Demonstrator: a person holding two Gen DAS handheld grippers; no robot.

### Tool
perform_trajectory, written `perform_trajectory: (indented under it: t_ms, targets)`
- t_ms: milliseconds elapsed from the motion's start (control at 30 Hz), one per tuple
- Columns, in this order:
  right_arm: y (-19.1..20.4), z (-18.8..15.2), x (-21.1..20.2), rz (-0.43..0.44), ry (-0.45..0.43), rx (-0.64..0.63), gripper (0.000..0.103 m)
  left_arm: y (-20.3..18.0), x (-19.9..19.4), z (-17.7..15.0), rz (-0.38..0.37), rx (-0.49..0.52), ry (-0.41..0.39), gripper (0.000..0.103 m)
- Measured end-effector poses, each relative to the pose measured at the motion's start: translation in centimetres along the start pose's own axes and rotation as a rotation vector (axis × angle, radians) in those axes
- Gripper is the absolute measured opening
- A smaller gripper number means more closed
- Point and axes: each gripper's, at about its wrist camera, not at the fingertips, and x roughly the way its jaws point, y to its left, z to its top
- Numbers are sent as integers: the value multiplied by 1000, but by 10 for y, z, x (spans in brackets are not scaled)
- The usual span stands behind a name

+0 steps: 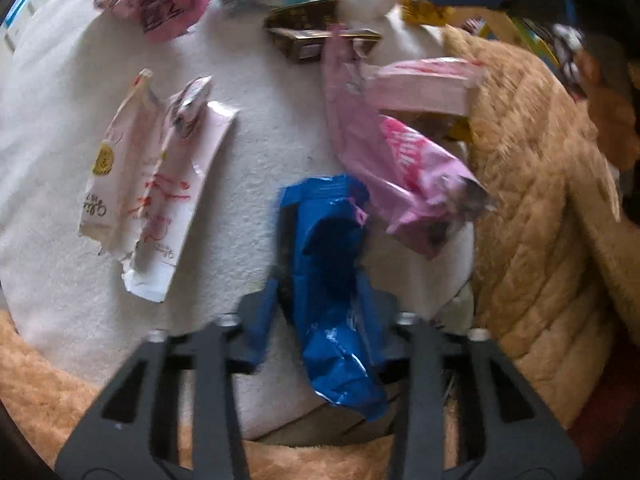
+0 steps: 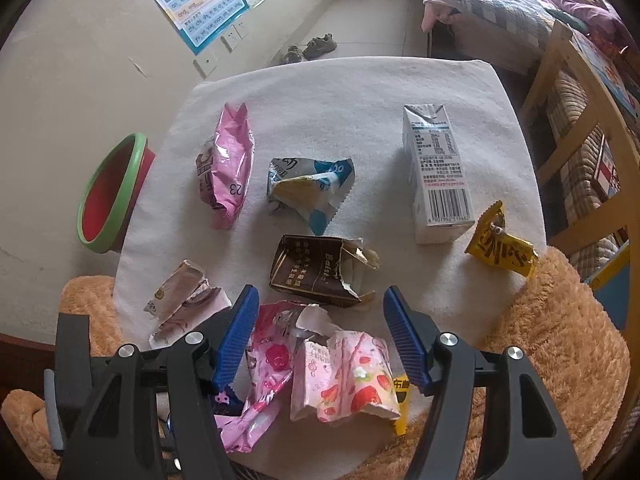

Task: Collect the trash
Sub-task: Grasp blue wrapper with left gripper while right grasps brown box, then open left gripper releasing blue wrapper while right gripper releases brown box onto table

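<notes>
Left gripper [image 1: 320, 292] is clenched on the crumpled blue foil wrapper [image 1: 332, 280], above the white towel [image 1: 256, 152]. Right gripper [image 2: 318, 336] hangs released over the pink strawberry-print carton [image 2: 344, 380].

One white milk carton [image 2: 436, 176] stands on the towel; one torn brown box [image 2: 320, 274], one yellow snack packet [image 2: 500, 246], one blue-and-white wrapper [image 2: 312, 188], one pink pouch marked 23 [image 2: 228, 168], one strawberry-print carton [image 2: 344, 380], one pink cartoon wrapper [image 2: 268, 368], one crumpled beige packet [image 2: 184, 300], one blue wrapper [image 1: 332, 272], one watermelon-coloured bowl [image 2: 108, 196], two shoes [image 2: 310, 48]
</notes>
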Motion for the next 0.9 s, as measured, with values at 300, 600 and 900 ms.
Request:
perform_trajectory:
  t_ms: [300,600,900]
  targets:
    - [0,9,28,-4,45,-42,63,31,-44,2,40,-125,-207,15]
    - [26,22,67,-95,142,-344,68,46,-71,4,93,-173,-332,15]
    - [18,22,76,-76,180,-293,11,72,-86,10,139,-254,-389,15]
